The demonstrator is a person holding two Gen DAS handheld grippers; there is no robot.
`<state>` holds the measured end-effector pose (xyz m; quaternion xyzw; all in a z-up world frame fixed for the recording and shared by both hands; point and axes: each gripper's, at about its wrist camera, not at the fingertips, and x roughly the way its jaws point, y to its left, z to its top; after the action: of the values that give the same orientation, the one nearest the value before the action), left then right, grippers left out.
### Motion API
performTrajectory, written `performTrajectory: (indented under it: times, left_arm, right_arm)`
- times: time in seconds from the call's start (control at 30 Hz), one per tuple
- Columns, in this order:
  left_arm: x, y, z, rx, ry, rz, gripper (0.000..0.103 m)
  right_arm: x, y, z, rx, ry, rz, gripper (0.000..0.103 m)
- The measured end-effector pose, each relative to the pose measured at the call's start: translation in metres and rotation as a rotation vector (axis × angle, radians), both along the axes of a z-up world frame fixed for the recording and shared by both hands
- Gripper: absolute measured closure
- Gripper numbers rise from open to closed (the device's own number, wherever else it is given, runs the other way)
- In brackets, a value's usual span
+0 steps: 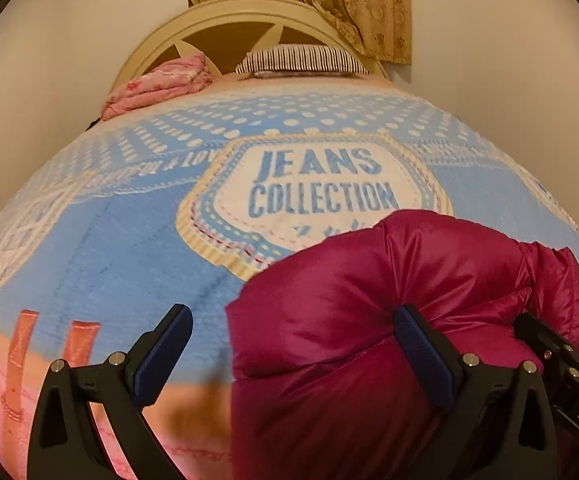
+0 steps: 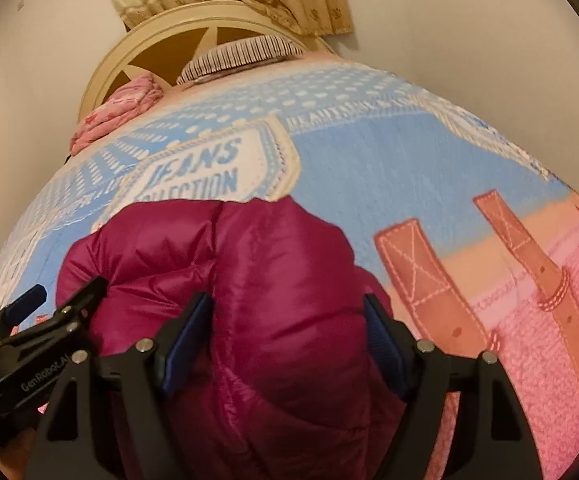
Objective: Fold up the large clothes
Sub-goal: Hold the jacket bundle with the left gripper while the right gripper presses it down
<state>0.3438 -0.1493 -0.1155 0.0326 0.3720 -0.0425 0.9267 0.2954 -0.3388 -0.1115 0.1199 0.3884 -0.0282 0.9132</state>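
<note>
Both grippers hang over a magenta puffer jacket (image 2: 257, 280) bunched on the blanket (image 1: 109, 240) of a bed. On the right gripper (image 2: 287, 344), the jaws stand fairly wide with a puffy fold of the jacket filling the gap between the blue pads (image 2: 187, 340); whether the pads press the fabric or merely flank it cannot be told. On the left gripper (image 1: 293, 356), the jaws are wide open and hold nothing: the jacket's edge lies between them, nearer the right-hand pad, which rests against or just over the bulge, while the left-hand pad stands over bare blanket. Each gripper shows at the edge of the other's view, so the two work close together. My guess is that the slick, air-filled shell is the main risk: a shallow pinch on a rounded bulge may slip off, or the padding may spring a fold open once released. Closing on several layers at once could drag the whole bundle instead of one flap. Sleeves, collar, zipper and hem are all hidden in the heap, so how far the folding has come cannot be read, and the jacket's near part is cut off below the grippers. Beyond, a pillow (image 1: 301, 60) and pink bedding (image 1: 157, 84) lie by the headboard (image 1: 225, 20), well apart from the work.
</note>
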Motion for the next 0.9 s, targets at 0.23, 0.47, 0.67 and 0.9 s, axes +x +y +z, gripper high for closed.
performTrajectory:
  times: [0.23,0.47,0.67,0.9]
  left_arm:
    - [0.005,0.002,-0.014,-0.032,0.033,-0.003,0.002]
    - [0.007,0.002,-0.021,-0.045,0.052,-0.003,0.002]
    - [0.006,0.003,-0.024,-0.052,0.056,-0.002,0.002]
    - [0.007,0.005,-0.025,-0.056,0.057,-0.002,0.001]
  right_arm:
    - [0.009,0.003,-0.012,0.014,0.029,0.005,0.024]
    - [0.012,0.004,-0.019,0.005,0.050,0.000,0.024]
    - [0.017,0.004,-0.026,0.006,0.079,0.006,0.023]
    - [0.017,0.003,-0.028,0.007,0.085,0.007,0.023]
